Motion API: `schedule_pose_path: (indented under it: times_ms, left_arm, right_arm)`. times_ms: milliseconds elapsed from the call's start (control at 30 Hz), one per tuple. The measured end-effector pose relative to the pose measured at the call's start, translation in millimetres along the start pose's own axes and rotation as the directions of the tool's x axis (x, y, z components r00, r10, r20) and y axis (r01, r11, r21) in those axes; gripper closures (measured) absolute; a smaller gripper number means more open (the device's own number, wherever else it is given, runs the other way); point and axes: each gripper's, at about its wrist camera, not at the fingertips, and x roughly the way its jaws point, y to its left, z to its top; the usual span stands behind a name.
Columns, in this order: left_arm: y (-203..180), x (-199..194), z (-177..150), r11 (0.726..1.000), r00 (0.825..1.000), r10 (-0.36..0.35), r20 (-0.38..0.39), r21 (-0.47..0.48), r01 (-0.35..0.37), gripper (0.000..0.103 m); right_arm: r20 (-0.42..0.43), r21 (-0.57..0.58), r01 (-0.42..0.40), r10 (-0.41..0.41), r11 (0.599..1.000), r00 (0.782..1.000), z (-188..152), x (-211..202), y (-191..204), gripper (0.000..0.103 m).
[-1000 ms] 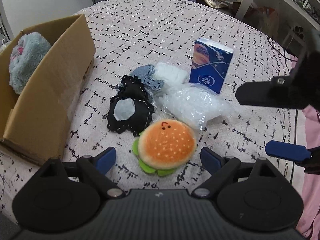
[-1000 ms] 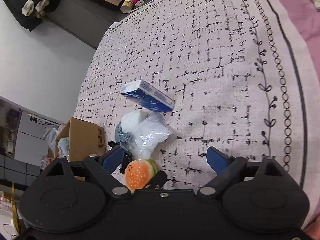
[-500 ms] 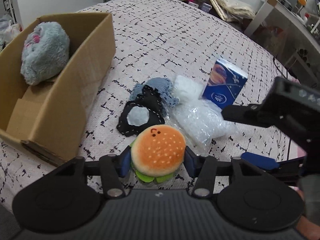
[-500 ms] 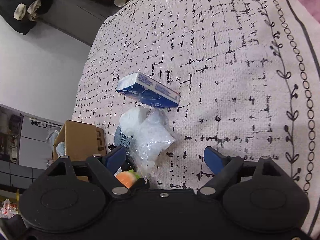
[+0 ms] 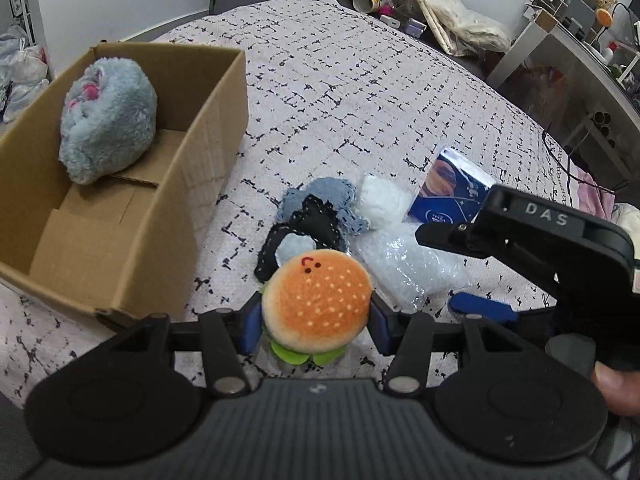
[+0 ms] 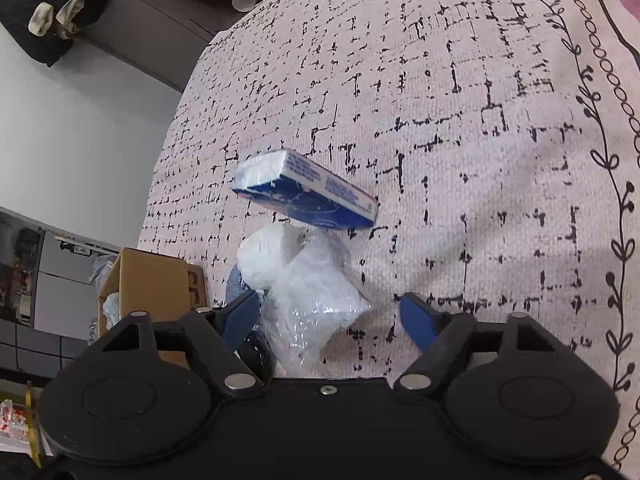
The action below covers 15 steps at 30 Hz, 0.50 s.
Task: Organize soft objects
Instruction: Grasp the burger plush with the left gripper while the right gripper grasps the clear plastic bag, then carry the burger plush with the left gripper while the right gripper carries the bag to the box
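We hold the burger plush [image 5: 316,304] clamped between the fingers [image 5: 250,326] of the left gripper [image 5: 314,326], just above the bed [image 5: 360,88] and beside the cardboard box [image 5: 168,216]. To finish this step well, we lift it clear of the box's near wall, carry it over the opening and release it beside the grey plush [image 5: 106,118] already inside. The right gripper [image 6: 330,320] hovers with fingers apart over the bubble wrap bag [image 6: 316,300]; beyond the bag lies the tissue pack [image 6: 308,194].
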Motion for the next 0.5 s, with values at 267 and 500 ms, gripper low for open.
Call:
schedule_pose_path:
  times_ms: [267,500]
  left_arm:
    - [3,-16,5,1.000,1.000,0.005,0.019,0.006,-0.005,0.051]
    - [-3,-39,10,0.999,0.998,-0.004,0.057,0.035,0.002,0.051]
  right_arm:
    - [0.009,-0.056,0.009,-0.009,0.998,1.000,-2,-13,10,0.076]
    - [0.034,-0.073,0.021,-0.018,0.997,0.999,-7,-34,9,0.079]
